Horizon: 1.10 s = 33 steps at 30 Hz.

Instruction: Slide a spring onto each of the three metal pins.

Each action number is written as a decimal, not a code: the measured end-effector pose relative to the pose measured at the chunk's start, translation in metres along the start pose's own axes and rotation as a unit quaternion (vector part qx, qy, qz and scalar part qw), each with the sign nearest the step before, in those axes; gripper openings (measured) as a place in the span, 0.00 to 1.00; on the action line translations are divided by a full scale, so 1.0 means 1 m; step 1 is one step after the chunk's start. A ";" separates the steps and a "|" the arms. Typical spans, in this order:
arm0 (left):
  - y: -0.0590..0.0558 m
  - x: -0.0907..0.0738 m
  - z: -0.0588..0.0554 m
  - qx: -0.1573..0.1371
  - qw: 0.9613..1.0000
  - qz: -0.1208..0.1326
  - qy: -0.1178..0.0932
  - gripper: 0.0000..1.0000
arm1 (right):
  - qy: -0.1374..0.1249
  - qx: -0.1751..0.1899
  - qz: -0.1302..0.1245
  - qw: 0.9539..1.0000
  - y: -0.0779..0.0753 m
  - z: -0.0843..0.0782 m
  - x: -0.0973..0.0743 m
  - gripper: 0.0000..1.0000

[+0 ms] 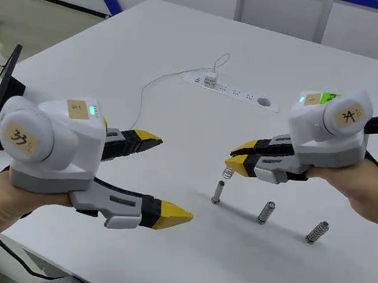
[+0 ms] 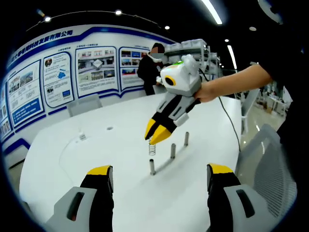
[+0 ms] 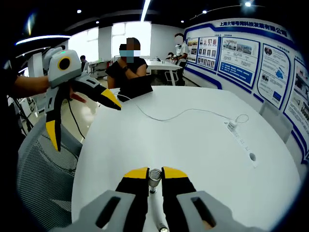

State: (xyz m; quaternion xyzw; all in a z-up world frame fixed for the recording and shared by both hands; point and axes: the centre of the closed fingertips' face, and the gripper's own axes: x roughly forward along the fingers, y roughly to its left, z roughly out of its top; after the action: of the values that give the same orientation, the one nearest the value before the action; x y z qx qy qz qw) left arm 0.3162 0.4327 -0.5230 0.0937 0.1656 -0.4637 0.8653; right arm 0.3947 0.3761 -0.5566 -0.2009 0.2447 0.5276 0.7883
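Three metal pins stand in a row on the white table (image 1: 179, 66). The left pin (image 1: 217, 192) is bare; the middle pin (image 1: 266, 212) and the right pin (image 1: 317, 232) each carry a spring. My right gripper (image 1: 235, 163) is shut on another spring (image 1: 227, 173), which hangs just above and slightly behind the bare pin. In the right gripper view this spring (image 3: 154, 178) sits clamped between the yellow fingertips. The left gripper view has the spring (image 2: 152, 147) over the nearest pin (image 2: 152, 166). My left gripper (image 1: 166, 177) stays wide open and holds nothing, left of the pins.
A white power strip (image 1: 231, 90) with a plugged charger and a thin cable lies at the back of the table. A grey chair (image 1: 283, 14) stands behind the far edge. A person sits beyond the table and a mesh chair (image 3: 43, 169) stands beside it.
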 end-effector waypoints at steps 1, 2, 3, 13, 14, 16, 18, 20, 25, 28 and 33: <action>0.000 0.000 -0.001 -0.001 1.000 0.001 0.001 0.82 | 0.002 0.001 0.000 1.000 0.000 -0.002 0.002 0.10; 0.001 0.000 -0.001 -0.001 1.000 0.001 0.001 0.83 | 0.003 0.001 0.000 1.000 0.000 -0.003 0.003 0.10; 0.002 -0.001 -0.001 -0.003 1.000 0.003 0.001 0.84 | 0.005 0.002 0.000 1.000 -0.002 -0.005 0.005 0.10; 0.009 -0.004 -0.011 -0.019 1.000 0.015 0.010 0.90 | 0.019 -0.002 0.004 1.000 0.001 -0.011 0.016 0.10; 0.009 -0.004 -0.012 -0.020 1.000 0.015 0.011 0.91 | 0.020 -0.003 0.003 1.000 0.001 -0.011 0.016 0.10; 0.010 -0.005 -0.013 -0.021 1.000 0.017 0.013 0.93 | 0.023 -0.007 0.004 1.000 0.001 -0.013 0.018 0.10; 0.011 -0.006 -0.015 -0.024 0.999 0.019 0.016 0.94 | 0.029 -0.014 0.003 0.999 0.001 -0.015 0.021 0.10; 0.012 -0.007 -0.017 -0.027 0.999 0.022 0.018 0.95 | 0.035 -0.018 0.004 0.999 0.002 -0.018 0.023 0.10; 0.013 -0.007 -0.020 -0.028 0.999 0.024 0.022 0.95 | 0.041 -0.020 0.002 0.999 0.002 -0.021 0.026 0.10; 0.013 -0.008 -0.019 -0.031 0.999 0.025 0.020 0.96 | 0.047 -0.023 -0.001 0.999 0.001 -0.026 0.030 0.10; 0.012 -0.010 -0.023 -0.035 0.999 0.026 0.022 0.96 | 0.055 -0.022 -0.001 0.998 0.003 -0.033 0.038 0.10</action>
State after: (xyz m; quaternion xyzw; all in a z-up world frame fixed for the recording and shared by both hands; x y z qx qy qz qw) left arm 0.3164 0.4541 -0.5402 0.0780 0.1985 -0.4330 0.8758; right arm 0.3986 0.3856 -0.6058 -0.2474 0.2762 0.5202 0.7694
